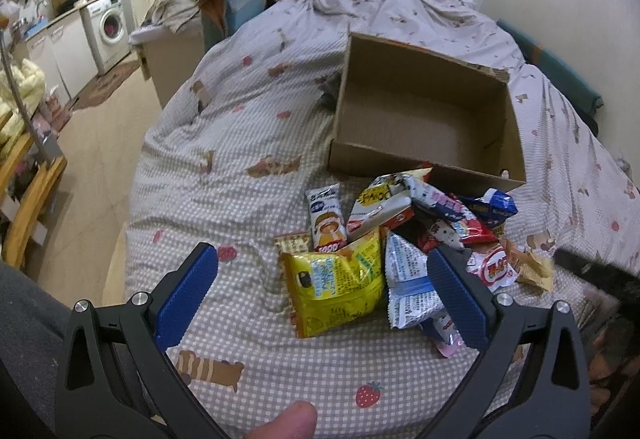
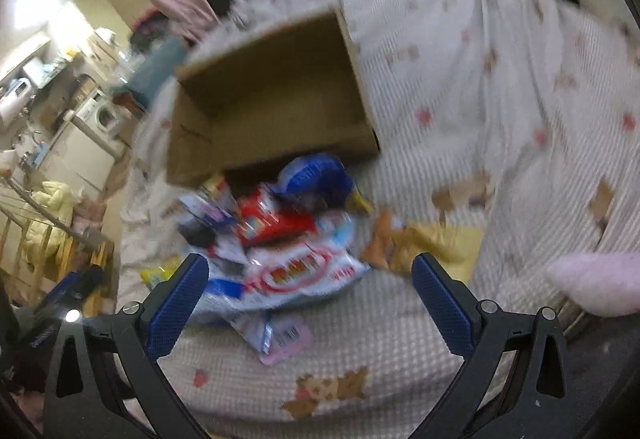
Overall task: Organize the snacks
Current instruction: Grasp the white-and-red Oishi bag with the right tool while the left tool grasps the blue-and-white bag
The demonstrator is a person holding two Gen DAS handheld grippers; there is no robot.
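Through the left wrist camera we had the left gripper [image 1: 322, 263] spread wide and holding nothing, hovering above the near side of the snack pile [image 1: 404, 239], its jaws straddling the yellow packet [image 1: 336, 279] and the white-and-blue packet [image 1: 408, 279]. The pile lay loose on the checked bedspread [image 1: 240, 143], heaped against the near wall of the open cardboard box [image 1: 424, 119], which looked empty; we judged the box was set there to receive the packets, so no sorting had begun. Through the right wrist camera, which was blurred, our right gripper [image 2: 310, 273] was likewise wide and empty, poised above the red-and-white packet [image 2: 304, 271] at the near edge of the pile [image 2: 280, 223], with the box [image 2: 272, 95] just behind it. A pink cushion [image 2: 600, 287] sat toward the bed's right edge.
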